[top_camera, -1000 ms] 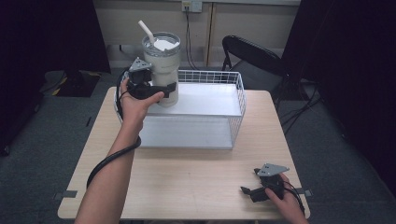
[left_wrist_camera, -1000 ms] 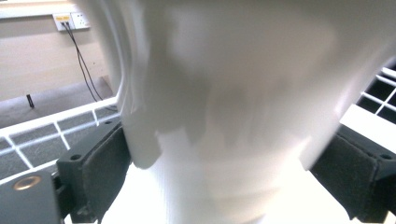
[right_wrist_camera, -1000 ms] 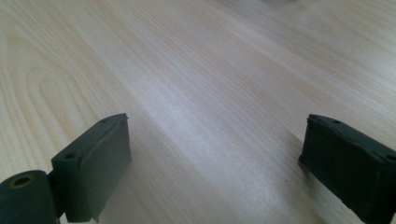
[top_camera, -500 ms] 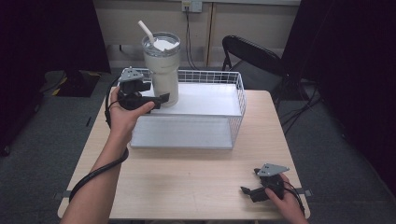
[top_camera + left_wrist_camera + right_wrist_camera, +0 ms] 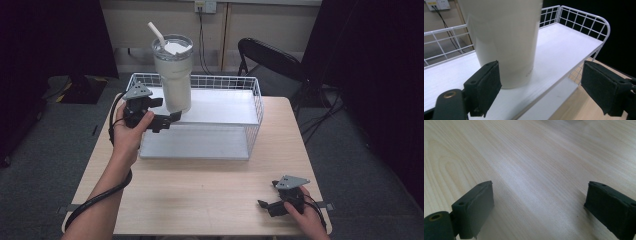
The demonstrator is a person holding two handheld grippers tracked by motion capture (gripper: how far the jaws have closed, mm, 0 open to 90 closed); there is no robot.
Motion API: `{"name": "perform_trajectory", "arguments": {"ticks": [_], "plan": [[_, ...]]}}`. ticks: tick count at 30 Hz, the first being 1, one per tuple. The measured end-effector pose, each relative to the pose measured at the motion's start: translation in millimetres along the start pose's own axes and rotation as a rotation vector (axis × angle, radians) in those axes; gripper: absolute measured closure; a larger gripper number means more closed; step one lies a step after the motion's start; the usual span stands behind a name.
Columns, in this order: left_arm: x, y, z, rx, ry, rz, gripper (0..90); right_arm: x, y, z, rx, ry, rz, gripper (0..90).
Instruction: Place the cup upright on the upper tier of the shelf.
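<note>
Two tools, both spread. Left tool hovers beside tumbler, pads clear of it. Tumbler stands upright on wire rack's top shelf, left end, seemingly parked there. Right tool rests idle on surface.

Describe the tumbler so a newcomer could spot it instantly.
On the wooden table stands a white wire rack. At the left end of its top shelf is the tumbler: tall, cream, with a white straw, the rack's sole item.
</note>
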State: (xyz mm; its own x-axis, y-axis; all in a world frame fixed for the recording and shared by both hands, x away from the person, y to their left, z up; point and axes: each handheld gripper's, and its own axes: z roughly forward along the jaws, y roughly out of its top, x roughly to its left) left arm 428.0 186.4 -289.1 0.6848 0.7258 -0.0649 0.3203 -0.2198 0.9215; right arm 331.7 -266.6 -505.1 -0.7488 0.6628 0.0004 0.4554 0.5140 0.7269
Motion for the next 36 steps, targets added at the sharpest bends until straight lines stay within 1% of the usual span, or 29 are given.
{"name": "perform_trajectory", "arguments": {"ticks": [1, 3, 6, 10, 12, 15, 17, 20, 23, 26, 32, 36], "plan": [[-1.8, -1.0, -1.4, 0.001, -0.011, 0.003, 15.6, 0.0, 0.0, 0.0, 0.000, 0.000, 0.000, 7.6], [-4.3, -2.2, -2.5, 0.008, -0.017, 0.011, 15.6, 0.0, 0.0, 0.0, 0.000, 0.000, 0.000, 7.6], [-7.6, -3.9, -5.0, 0.000, -0.021, 0.016, 15.6, 0.2, 0.0, -0.1, 0.002, 0.001, 0.002, 7.7], [-11.8, -6.7, -7.3, -0.012, -0.040, 0.017, 15.5, 0.2, 0.0, 0.0, 0.000, 0.000, 0.002, 7.6], [-14.8, -8.6, -7.4, 0.002, -0.040, 0.037, 15.5, 0.2, 0.0, 0.0, 0.001, 0.000, 0.002, 7.6], [-17.7, -12.9, -6.9, 0.006, -0.056, 0.040, 15.5, 0.1, 0.0, -0.1, 0.002, 0.001, 0.000, 7.6], [-19.3, -16.2, -6.6, 0.011, -0.059, 0.044, 15.5, 0.1, -0.1, 0.0, 0.001, 0.001, 0.001, 7.6], [-20.5, -23.8, -5.4, 0.017, -0.069, 0.043, 15.5, 0.1, -0.1, -0.1, 0.002, 0.001, 0.000, 7.6], [-20.6, -30.3, -4.6, 0.019, -0.072, 0.043, 15.5, 0.1, 0.0, -0.1, 0.002, 0.001, 0.000, 7.6], [-20.6, -36.9, -3.9, 0.021, -0.076, 0.031, 15.5, 0.1, -0.1, -0.1, 0.002, 0.001, 0.000, 7.6], [-20.8, -49.3, -1.5, 0.028, -0.081, 0.031, 15.6, 0.2, -0.1, -0.1, 0.001, 0.000, 0.001, 7.7], [-20.2, -56.9, 0.0, 0.029, -0.081, 0.017, 15.6, 0.3, -0.2, -0.2, 0.002, -0.001, 0.001, 7.7]]}}
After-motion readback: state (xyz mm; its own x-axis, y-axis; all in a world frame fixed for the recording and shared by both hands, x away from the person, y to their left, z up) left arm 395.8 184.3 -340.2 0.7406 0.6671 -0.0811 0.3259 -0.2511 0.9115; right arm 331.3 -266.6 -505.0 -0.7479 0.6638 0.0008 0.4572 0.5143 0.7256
